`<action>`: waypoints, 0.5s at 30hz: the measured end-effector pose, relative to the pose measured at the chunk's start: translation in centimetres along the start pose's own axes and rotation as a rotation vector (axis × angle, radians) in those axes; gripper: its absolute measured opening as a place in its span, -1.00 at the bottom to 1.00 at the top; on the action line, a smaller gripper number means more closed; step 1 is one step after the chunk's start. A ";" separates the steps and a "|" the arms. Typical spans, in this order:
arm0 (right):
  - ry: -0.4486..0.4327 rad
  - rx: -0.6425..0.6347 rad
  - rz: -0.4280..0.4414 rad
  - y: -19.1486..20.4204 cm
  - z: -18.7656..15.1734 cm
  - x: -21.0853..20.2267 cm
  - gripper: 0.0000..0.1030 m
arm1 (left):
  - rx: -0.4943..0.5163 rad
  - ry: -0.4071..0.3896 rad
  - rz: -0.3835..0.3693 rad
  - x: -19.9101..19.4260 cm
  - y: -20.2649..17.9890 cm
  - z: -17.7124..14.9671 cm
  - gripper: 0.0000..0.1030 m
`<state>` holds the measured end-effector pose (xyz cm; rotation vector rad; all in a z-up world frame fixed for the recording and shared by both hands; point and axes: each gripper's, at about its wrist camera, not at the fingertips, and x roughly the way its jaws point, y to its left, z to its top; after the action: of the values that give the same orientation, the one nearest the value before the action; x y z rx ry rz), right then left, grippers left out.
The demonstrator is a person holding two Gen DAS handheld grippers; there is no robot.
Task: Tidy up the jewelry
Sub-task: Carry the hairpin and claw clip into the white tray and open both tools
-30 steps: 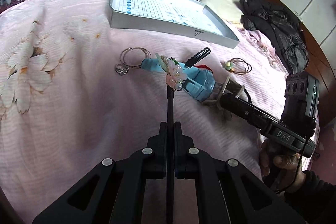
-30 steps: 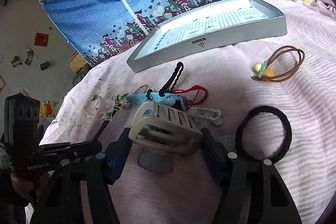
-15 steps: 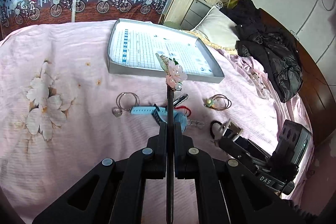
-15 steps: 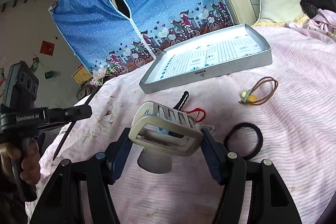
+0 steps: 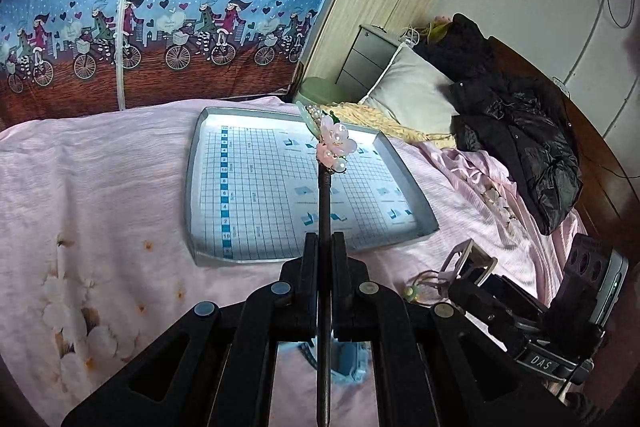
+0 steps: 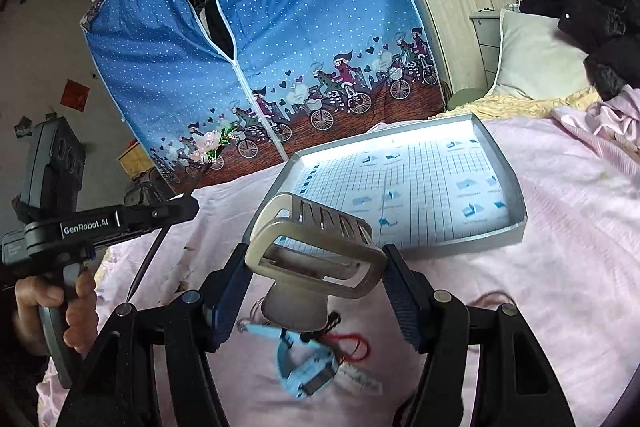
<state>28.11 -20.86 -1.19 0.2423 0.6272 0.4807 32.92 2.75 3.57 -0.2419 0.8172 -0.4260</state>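
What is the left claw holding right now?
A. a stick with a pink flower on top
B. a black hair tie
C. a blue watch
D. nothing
A: the left claw is shut on the dark hair stick, whose pink flower end sticks out above the silver tray.

A blue bicycle-print wardrobe cover [image 5: 160,7] fills the upper left; a black jacket [image 5: 516,131] and a white pillow [image 5: 408,99] lie at right.

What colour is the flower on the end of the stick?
Pale pink, with little white pearls and a green leaf. The flower shows best in the left wrist view.
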 end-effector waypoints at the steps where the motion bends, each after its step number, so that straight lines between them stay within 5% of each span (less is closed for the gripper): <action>1: 0.000 -0.001 -0.008 -0.3 0.5 1.1 0.22 | 0.008 0.001 0.005 0.9 0.7 0.3 -0.94; 4: 0.008 0.025 -0.033 -1.7 1.6 5.0 0.22 | 0.048 0.004 0.027 3.8 2.6 1.1 -0.94; 15: 0.126 0.073 -0.131 -6.1 1.4 12.9 0.23 | -0.085 0.144 0.035 13.0 9.6 1.2 -0.94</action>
<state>40.24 -19.76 -8.73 0.2399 0.7796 0.3494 44.35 5.35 -7.62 -0.2775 0.9803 -0.3795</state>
